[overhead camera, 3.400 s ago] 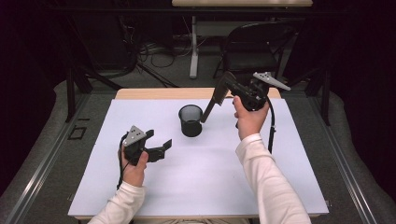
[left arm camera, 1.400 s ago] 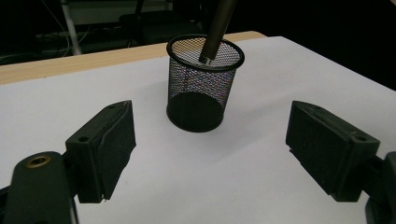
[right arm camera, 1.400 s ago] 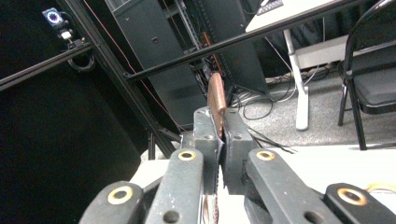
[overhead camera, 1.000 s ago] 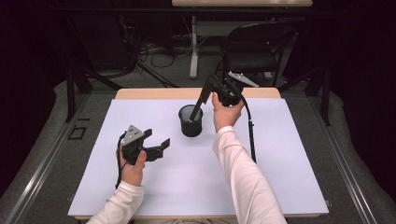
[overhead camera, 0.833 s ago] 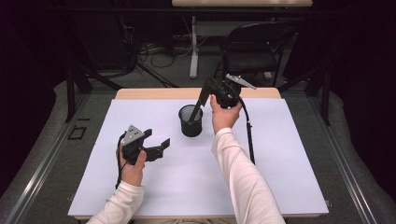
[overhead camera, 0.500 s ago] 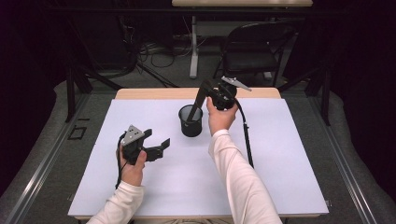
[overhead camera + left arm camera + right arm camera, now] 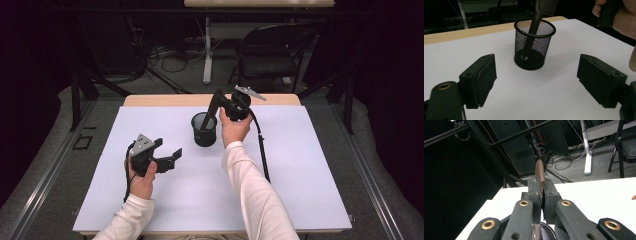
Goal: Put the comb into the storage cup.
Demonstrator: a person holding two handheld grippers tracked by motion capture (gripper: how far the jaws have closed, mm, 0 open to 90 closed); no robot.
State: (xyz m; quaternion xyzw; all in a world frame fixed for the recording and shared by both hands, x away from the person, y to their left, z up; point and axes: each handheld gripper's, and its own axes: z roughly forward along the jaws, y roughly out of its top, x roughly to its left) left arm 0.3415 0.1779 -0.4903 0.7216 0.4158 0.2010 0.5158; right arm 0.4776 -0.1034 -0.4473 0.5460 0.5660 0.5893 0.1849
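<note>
A black mesh cup (image 7: 204, 131) (image 7: 534, 47) stands upright on the white table top (image 7: 300, 175), a little behind its middle. My right gripper (image 7: 217, 98) (image 7: 542, 192) hangs just above and to the right of the cup's rim, tilted down-left, shut on a dark brown comb (image 7: 206, 119) (image 7: 531, 27) (image 7: 539, 173). The comb slants down into the cup, and its lower end sits near the cup's bottom. My left gripper (image 7: 168, 149) (image 7: 536, 80) is held low over the table to the left of the cup, open and empty, pointing at it.
The right gripper's cable (image 7: 262, 150) trails across the table beside the right forearm. A strip of wooden table edge (image 7: 165, 100) runs along the far side. Behind the table stand a black chair (image 7: 275, 50) and a desk leg (image 7: 206, 60) among floor cables.
The right hand has carried the comb leftward from beside the cup to over it, so the comb's lower end now sits inside. The left gripper has stayed put.
</note>
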